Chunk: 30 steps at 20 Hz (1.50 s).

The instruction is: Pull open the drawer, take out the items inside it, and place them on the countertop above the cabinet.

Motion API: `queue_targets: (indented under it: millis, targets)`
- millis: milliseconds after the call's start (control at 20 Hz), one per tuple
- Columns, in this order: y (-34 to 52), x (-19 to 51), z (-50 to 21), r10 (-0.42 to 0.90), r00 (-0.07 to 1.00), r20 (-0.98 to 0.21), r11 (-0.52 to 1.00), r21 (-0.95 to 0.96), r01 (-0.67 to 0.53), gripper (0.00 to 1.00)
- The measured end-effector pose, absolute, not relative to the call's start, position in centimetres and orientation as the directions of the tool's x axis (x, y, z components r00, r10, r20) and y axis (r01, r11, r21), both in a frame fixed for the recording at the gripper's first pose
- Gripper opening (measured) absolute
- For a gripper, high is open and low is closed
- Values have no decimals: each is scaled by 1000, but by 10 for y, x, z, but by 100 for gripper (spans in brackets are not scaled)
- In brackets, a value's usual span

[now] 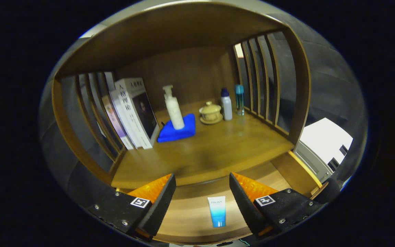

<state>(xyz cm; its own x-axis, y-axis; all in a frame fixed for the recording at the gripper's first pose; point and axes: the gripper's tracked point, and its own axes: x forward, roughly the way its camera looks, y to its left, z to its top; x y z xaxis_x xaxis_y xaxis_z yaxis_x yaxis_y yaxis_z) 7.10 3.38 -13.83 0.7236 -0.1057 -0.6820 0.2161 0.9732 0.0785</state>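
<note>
The tongs (202,192) are released, with a wide gap between the two black fingers (159,202); nothing is held. Below them the drawer (187,219) is pulled open; on its pale wooden bottom lies a blue and white tube (217,211), flat, with its cap toward the camera; it sits in the gap between the fingers, closer to the right one, but it touches neither.

Beyond the fingers is the desk (211,154), the brown wooden top above the cabinet, closed at both sides by slatted walls (259,75) and by a wooden back panel. At the left, some books (134,113) lean against the left slats; just beside them a folded blue cloth (178,129) lies on the desk, and a white pump bottle (173,108) stands on the cloth, a little tilted. Further right, a small cream cup with a lid (211,111) stands on a saucer; just beside it is a white bottle with a dark cap (226,104), and next to this a slim blue-green bottle (240,99), near the right slats. The front part of the desk, between these things and the drawer, is bare wood.
</note>
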Motion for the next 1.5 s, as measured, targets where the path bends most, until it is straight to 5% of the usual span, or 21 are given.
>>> queue_targets:
  millis: [500, 1000, 1200, 1350, 1500]
  targets:
    - [22, 40, -240, -114, 391, -913, 952, 11, 305, 96]
    - [32, 5, -291, -63, 174, -983, 947, -4, 321, 93]
    - [36, -12, -300, -55, 107, -993, 947, -18, 322, 84]
    - [31, -16, -301, -77, 93, -993, 950, -45, 310, 57]
    - [30, -16, -300, -98, 103, -990, 948, -61, 313, 50]
